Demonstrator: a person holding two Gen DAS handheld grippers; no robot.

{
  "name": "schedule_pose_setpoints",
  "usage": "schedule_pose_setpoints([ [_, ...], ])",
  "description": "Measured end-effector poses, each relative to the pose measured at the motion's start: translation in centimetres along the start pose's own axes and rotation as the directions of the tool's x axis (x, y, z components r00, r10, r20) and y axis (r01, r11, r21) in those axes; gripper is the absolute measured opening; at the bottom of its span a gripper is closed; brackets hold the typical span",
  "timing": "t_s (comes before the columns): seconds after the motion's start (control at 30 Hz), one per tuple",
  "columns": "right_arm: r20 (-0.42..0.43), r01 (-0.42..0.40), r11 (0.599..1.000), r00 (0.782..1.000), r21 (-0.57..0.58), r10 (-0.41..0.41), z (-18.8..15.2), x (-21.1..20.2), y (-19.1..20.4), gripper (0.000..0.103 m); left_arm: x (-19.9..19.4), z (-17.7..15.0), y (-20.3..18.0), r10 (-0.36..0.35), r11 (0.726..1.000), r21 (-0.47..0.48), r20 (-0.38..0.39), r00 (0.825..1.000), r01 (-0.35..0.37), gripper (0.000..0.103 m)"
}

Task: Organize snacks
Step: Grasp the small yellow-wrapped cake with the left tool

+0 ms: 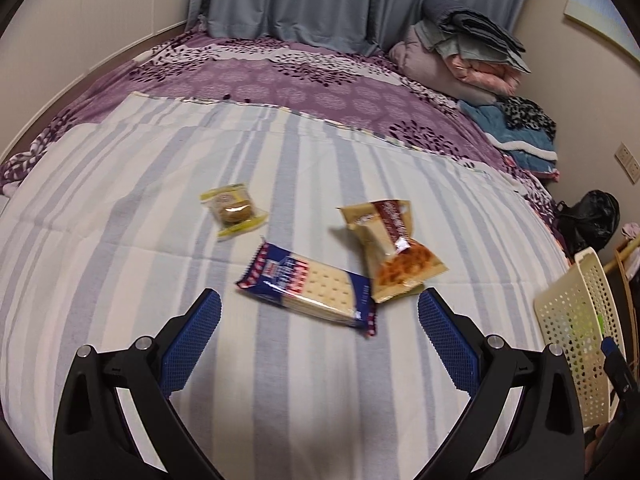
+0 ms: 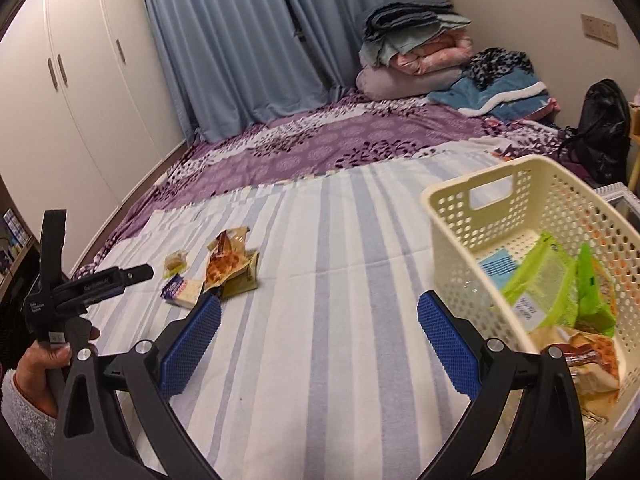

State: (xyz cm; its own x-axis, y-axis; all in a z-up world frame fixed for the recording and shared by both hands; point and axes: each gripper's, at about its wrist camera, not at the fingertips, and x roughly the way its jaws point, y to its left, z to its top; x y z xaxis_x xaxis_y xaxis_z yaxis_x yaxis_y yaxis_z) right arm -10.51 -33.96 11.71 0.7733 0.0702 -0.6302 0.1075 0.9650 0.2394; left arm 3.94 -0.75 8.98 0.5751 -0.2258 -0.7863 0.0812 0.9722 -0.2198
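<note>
A: Left gripper (image 1: 319, 312) spread wide, holding nothing, hovering over the striped sheet (image 1: 120, 240). Blue pads (image 1: 192, 336) well apart.

B: Snacks?

A: Three loose on the sheet. Cracker pack (image 1: 308, 290) just ahead of the left gripper, lying flat and slanted. Tan pack (image 1: 394, 252) beside it, touching or overlapping the cracker pack's right end, can't tell which. Small cake (image 1: 234, 210) apart from both, further up and to the left.

B: Right side?

A: Right gripper (image 2: 319, 312) also spread, empty, above bare sheet. Basket (image 2: 452, 208) just right of it, near the sheet's right edge. Inside: green packs (image 2: 536, 280), tan pack with orange print (image 2: 592, 360), something light blue underneath (image 2: 496, 264), label unreadable.

B: Basket tilted?

A: Can't tell, fisheye warps it.

B: Anything else?

A: Hand (image 2: 40, 368) at lower left of the right view, gripping the left tool's handle. Purple bedspread (image 2: 304, 148) beyond the sheet, folded bedding (image 2: 416, 52) stacked at the far corner.
</note>
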Motion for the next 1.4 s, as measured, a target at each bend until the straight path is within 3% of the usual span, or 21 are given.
schedule_pose_setpoints([
  [0.57,-0.123,-0.069,0.993,0.991,-0.098,0.056,-0.2,3.7,3.4,0.098,7.2,4.9,5.7,0.122,0.989,-0.073,-0.046,0.992,-0.125,0.100],
  [0.9,-0.174,-0.071,0.992,0.983,-0.109,0.051,-0.2,6.2,4.2,0.098,11.8,8.2,7.2,0.135,0.983,-0.113,-0.104,0.985,-0.147,0.100],
  [1.3,-0.218,-0.084,0.990,0.974,-0.109,0.059,-0.3,8.3,5.0,0.098,14.4,8.6,7.9,0.193,0.974,-0.094,-0.131,0.972,-0.206,0.100],
  [1.33,-0.220,-0.085,0.990,0.974,-0.109,0.059,-0.4,8.4,5.0,0.098,14.5,8.5,8.0,0.192,0.974,-0.098,-0.129,0.973,-0.205,0.097],
  [1.4,-0.225,-0.087,0.990,0.972,-0.109,0.061,-0.5,8.6,5.1,0.098,14.7,8.2,8.1,0.189,0.974,-0.102,-0.132,0.973,-0.203,0.080],
])
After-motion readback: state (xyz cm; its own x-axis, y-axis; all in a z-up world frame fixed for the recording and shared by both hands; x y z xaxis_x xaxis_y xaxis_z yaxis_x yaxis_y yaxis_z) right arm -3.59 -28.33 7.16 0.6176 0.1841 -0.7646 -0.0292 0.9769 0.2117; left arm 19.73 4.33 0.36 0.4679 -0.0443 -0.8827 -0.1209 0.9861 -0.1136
